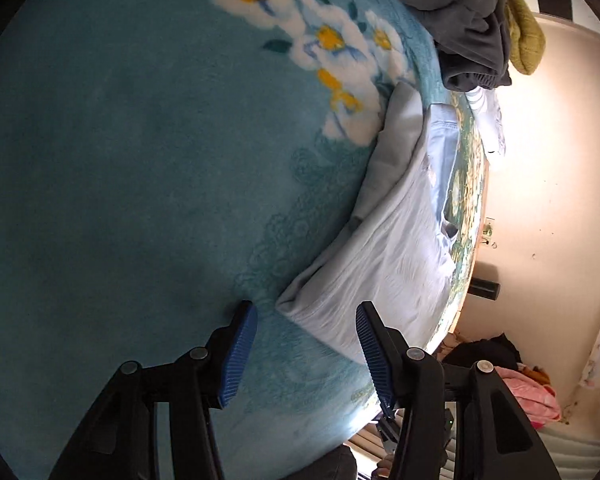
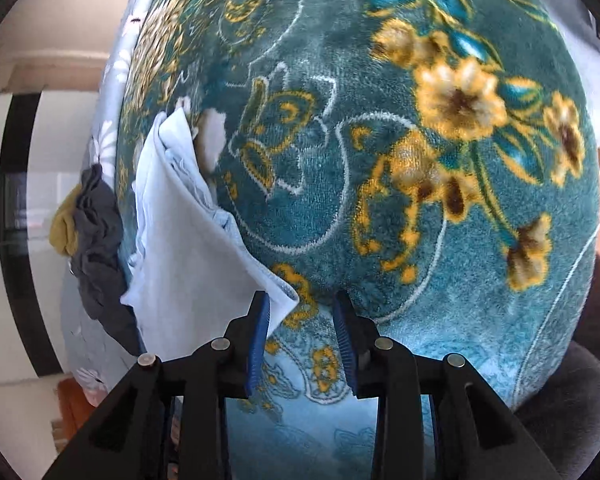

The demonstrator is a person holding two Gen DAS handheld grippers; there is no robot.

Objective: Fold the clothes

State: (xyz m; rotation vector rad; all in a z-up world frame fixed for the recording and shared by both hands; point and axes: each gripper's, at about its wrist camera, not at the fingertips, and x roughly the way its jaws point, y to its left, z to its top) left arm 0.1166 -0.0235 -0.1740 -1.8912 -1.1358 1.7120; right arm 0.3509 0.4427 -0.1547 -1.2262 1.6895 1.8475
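A folded pale blue garment [image 1: 392,240] lies on the teal flowered blanket [image 1: 140,160] near the bed's edge. My left gripper [image 1: 306,312] is open and empty, its blue pads just short of the garment's near corner. In the right wrist view the same folded garment [image 2: 180,248] lies to the left on the blanket [image 2: 380,200]. My right gripper [image 2: 302,304] is open and empty, with its left pad at the garment's near corner.
A heap of dark grey and mustard clothes [image 1: 476,24] sits at the far end of the bed and also shows in the right wrist view [image 2: 92,224]. Beyond the bed edge are a cream wall [image 1: 548,180] and pink cloth [image 1: 528,392] on the floor.
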